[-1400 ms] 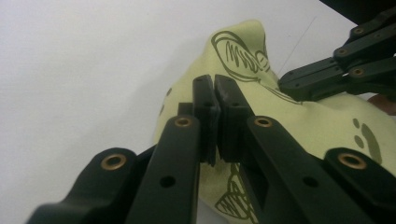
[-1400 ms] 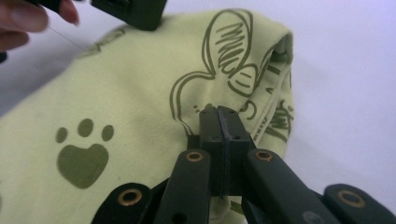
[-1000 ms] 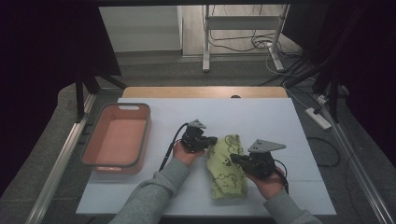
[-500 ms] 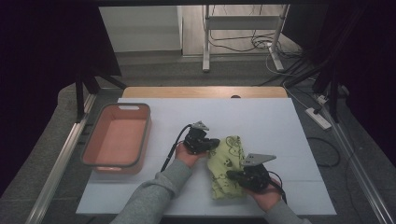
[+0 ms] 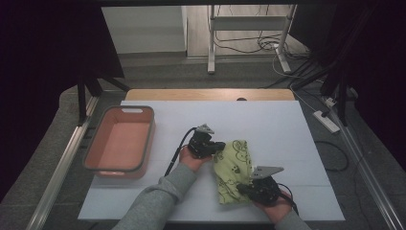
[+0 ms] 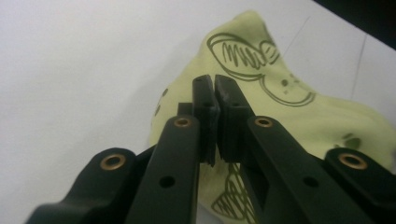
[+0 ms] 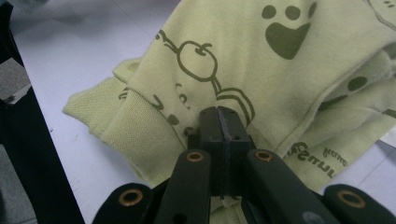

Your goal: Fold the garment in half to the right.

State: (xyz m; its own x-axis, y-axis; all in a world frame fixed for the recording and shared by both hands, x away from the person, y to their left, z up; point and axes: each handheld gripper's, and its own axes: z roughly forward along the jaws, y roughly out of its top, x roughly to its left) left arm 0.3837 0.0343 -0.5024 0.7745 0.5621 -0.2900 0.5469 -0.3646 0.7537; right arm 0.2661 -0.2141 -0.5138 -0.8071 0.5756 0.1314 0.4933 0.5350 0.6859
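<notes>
At the near edge of the white table [image 5: 287, 120], the right gripper [image 5: 243, 189] lies low against the near right side of a pale green cloth [image 5: 233, 167]; its jaws are closed flat together, their tips touching the printed fabric (whether any of it is pinched between them cannot be told). The cloth, folded and printed with dark paw marks and doodles, lies in the near middle of the table, between the two hands. At its far left corner sits the left gripper [image 5: 221, 145], jaws drawn together with only a thin slit between them, resting over the cloth's edge; nothing shows in the slit. Farther left stands a salmon-coloured tub [image 5: 151, 139], well apart from the cloth.
</notes>
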